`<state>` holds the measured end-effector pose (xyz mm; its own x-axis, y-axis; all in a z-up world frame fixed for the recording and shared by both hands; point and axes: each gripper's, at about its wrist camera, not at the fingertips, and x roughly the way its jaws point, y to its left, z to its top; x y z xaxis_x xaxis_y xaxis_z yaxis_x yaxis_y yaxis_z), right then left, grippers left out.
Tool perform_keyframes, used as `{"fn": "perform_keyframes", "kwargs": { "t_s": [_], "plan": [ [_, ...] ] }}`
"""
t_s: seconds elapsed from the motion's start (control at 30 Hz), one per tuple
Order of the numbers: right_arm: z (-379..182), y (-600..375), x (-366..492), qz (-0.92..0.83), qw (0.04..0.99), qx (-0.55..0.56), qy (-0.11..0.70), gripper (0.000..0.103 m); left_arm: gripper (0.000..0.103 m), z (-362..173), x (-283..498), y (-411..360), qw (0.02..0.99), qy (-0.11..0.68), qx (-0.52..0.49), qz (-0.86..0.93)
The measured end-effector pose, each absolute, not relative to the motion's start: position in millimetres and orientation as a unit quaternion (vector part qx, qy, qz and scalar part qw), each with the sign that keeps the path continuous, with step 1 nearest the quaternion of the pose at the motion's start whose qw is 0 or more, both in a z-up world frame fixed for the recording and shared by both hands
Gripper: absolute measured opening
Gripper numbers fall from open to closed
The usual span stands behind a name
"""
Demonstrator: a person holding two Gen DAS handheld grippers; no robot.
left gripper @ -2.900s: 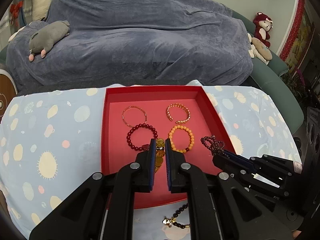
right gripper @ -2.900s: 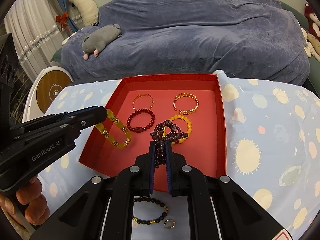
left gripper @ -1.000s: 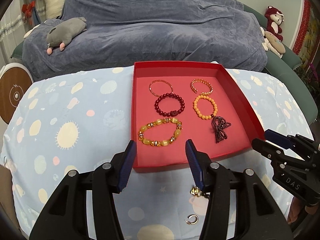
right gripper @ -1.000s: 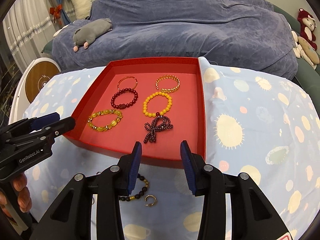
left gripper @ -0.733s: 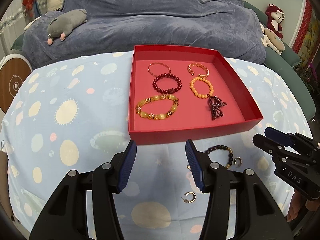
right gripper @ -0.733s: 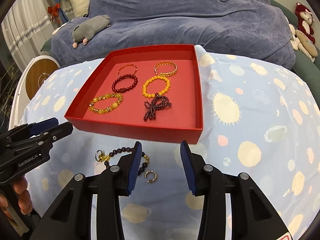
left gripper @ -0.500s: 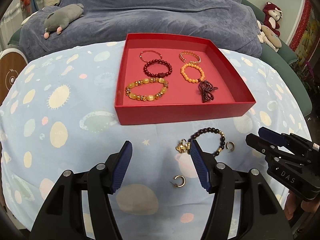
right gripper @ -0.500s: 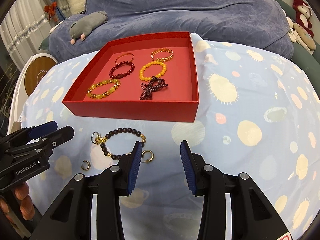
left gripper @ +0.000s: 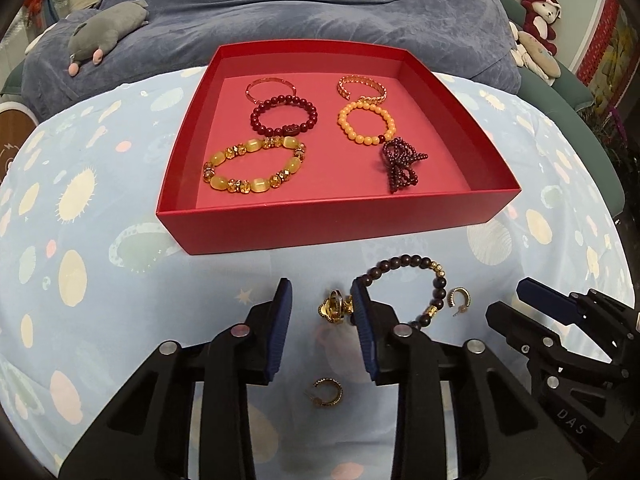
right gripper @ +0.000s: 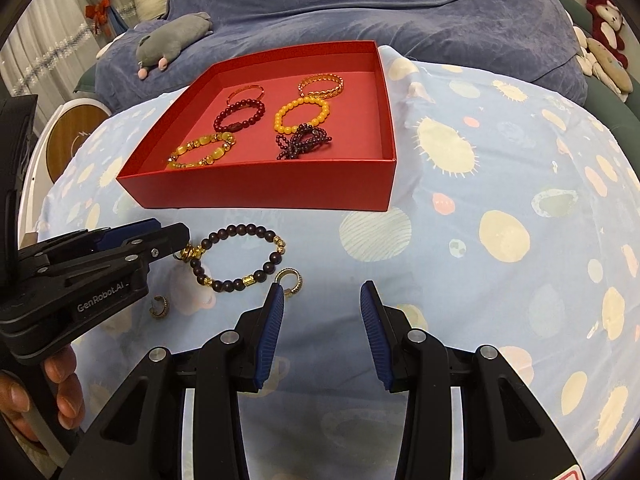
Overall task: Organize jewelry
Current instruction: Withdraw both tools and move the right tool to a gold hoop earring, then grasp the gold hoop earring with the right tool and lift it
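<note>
Hovering low over the patterned blue cloth (left gripper: 100,264), the left gripper (left gripper: 322,304) has just been closing; its jaws stand apart with the gold charm (left gripper: 333,309) of the dark beaded bracelet (left gripper: 416,280) between them, the pads not pressing on it. A gold hoop earring (left gripper: 328,392) lies on the cloth under this gripper, and a second earring (left gripper: 459,298) sits just beside the bracelet's right side. Behind them, the red tray (left gripper: 320,226) holds six bracelets in two columns. Farther right, the right gripper (right gripper: 322,296) hangs with its jaws parted and nothing between them, its left finger (right gripper: 272,312) close to the second earring.
</note>
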<state>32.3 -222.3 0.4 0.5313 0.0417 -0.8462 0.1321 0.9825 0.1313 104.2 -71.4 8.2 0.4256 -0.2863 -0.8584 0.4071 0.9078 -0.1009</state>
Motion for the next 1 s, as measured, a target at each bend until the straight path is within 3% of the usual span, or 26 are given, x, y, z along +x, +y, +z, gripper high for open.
{"fn": "perform_keyframes", "kwargs": {
  "t_s": [0.07, 0.2, 0.43, 0.77, 1.0],
  "plan": [
    [-1.4, -220.7, 33.3, -0.022, 0.869, 0.090, 0.486, 0.039, 0.013, 4.6, 105.4, -70.6, 0.839, 0.499, 0.064, -0.206],
    [-3.7, -215.3, 36.3, -0.014, 0.868, 0.087, 0.489, 0.037, 0.003, 0.6, 106.1, -64.0, 0.839, 0.502, 0.064, -0.202],
    [-8.2, -206.9, 44.7, -0.006, 0.867, 0.080, 0.492, 0.035, 0.002, 1.3, 107.1, -50.0, 0.842, 0.502, 0.051, -0.192],
    [-15.9, -197.6, 56.3, -0.007, 0.868, 0.055, 0.494, 0.016, 0.002, 0.9, 108.1, -44.9, 0.842, 0.503, 0.046, -0.191],
    [-12.5, -198.5, 52.6, -0.008, 0.870, 0.048, 0.490, 0.016, 0.002, 4.3, 106.8, -44.5, 0.841, 0.502, 0.042, -0.195]
  ]
}}
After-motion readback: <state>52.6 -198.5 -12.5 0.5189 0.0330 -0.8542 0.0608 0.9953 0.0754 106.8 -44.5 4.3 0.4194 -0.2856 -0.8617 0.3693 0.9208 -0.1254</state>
